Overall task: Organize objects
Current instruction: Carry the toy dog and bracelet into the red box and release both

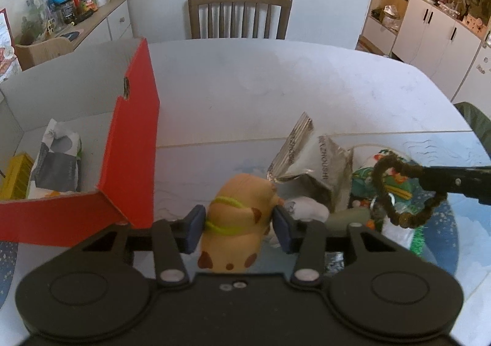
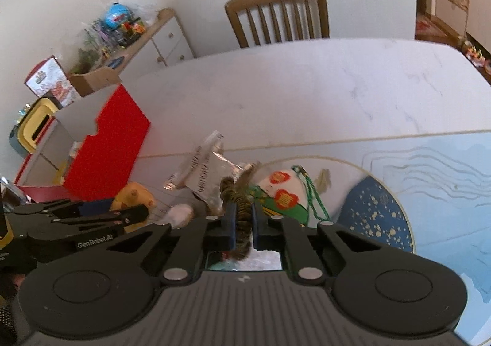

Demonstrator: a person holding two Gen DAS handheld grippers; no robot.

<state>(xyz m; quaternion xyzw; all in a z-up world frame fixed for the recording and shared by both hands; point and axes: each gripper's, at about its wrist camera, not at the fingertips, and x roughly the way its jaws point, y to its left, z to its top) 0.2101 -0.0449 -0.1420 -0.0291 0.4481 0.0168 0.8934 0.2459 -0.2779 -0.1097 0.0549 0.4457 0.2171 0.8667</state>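
White marble table (image 1: 276, 85) fills both views, with a wooden chair (image 1: 239, 13) pushed in at its far side and a blue star-speckled mat (image 2: 377, 223) under the pile of things near the front edge. The left tool (image 1: 237, 227) is closed on a tan squishy toy (image 1: 236, 223) with brown spots and a yellow-green loop around it; the toy's long axis runs away from the camera, its narrower end pointing toward the far side of the table. Just left of it stands an open red box (image 1: 135, 131) with white inner walls, one flap upright beside the toy, holding a crumpled packet (image 1: 58, 158) and something yellow (image 1: 15, 174). The right tool (image 2: 244, 223) is pinched on a fuzzy brown wire loop (image 1: 399, 192), which hangs bent over a colourful green pouch (image 2: 282, 198) with red flowers. A torn silver foil bag (image 1: 313, 161) lies between the toy and the pouch, mouth tilted up and away. A small white thing (image 1: 307, 207), possibly cloth, sits touching the foil bag just right of the toy. Green beads (image 2: 314, 201) trail beside the pouch.
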